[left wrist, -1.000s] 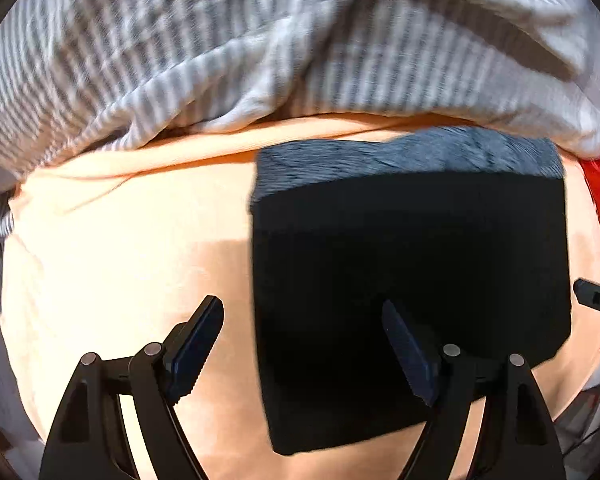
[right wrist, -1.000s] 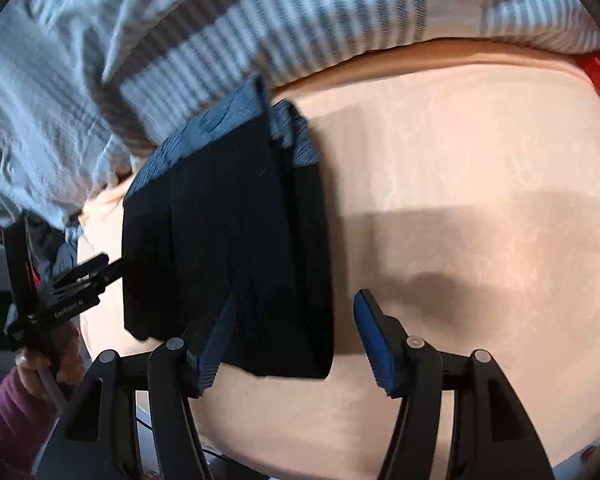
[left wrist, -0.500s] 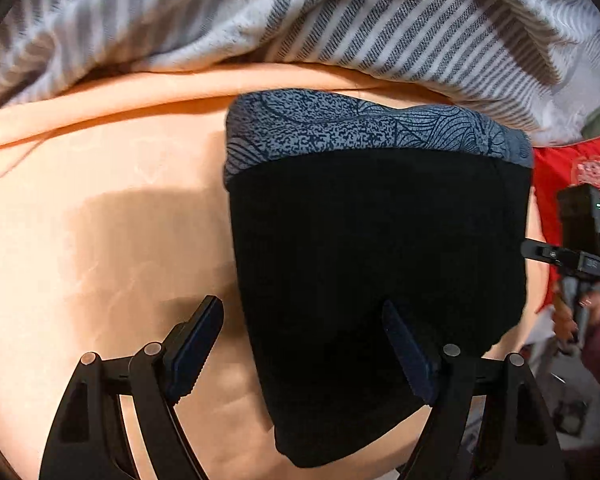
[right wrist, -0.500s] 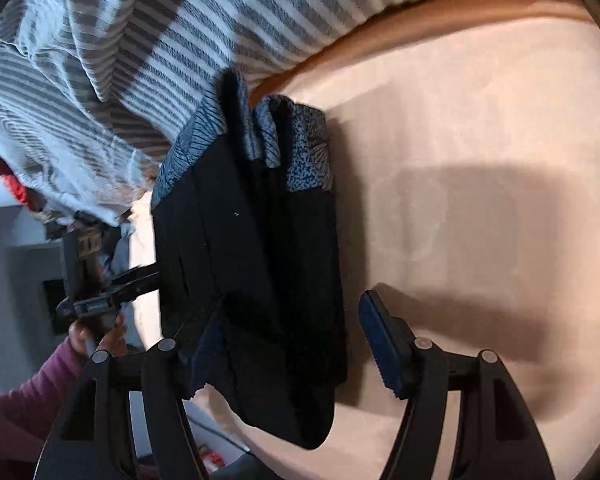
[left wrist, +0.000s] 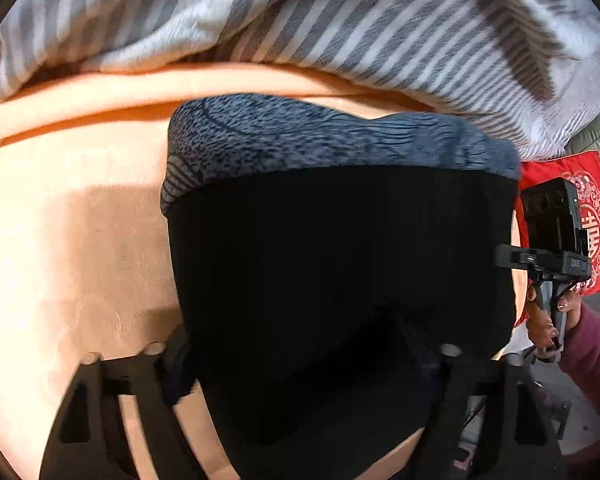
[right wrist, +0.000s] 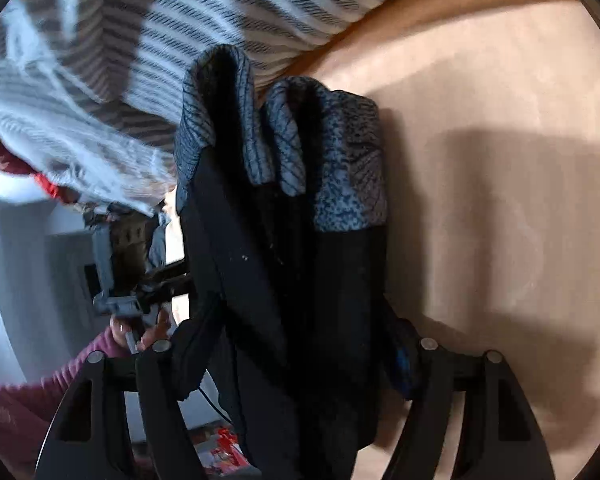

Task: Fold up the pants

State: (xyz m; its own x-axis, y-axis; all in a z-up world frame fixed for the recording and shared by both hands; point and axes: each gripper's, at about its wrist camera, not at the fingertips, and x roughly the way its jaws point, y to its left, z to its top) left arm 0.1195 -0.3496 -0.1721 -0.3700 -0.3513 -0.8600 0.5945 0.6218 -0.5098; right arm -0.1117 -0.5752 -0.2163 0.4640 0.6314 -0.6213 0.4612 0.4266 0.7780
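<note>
The pants [left wrist: 340, 264] are folded into a thick black bundle with a blue-grey patterned band at the far end. They lie on a peach sheet [left wrist: 68, 248]. My left gripper [left wrist: 300, 364] straddles the bundle's near edge with both fingers spread wide, the cloth covering the gap. In the right wrist view the pants [right wrist: 292, 248] stand on edge in several layers between the fingers of my right gripper [right wrist: 296, 360], which press against both sides of the stack. The other gripper shows at the right of the left view [left wrist: 548, 256] and at the left of the right view [right wrist: 116, 280].
A grey-and-white striped blanket [left wrist: 300, 20] is bunched along the far edge of the sheet, also in the right view [right wrist: 100, 80]. A red cushion [left wrist: 580, 216] lies to the right. A hand in a maroon sleeve [left wrist: 588, 344] holds the other gripper.
Both grippers have moved forward onto the folded pants. The right gripper's fingers now enclose the stack, and the bundle's near side looks lifted and tipped onto its edge.
</note>
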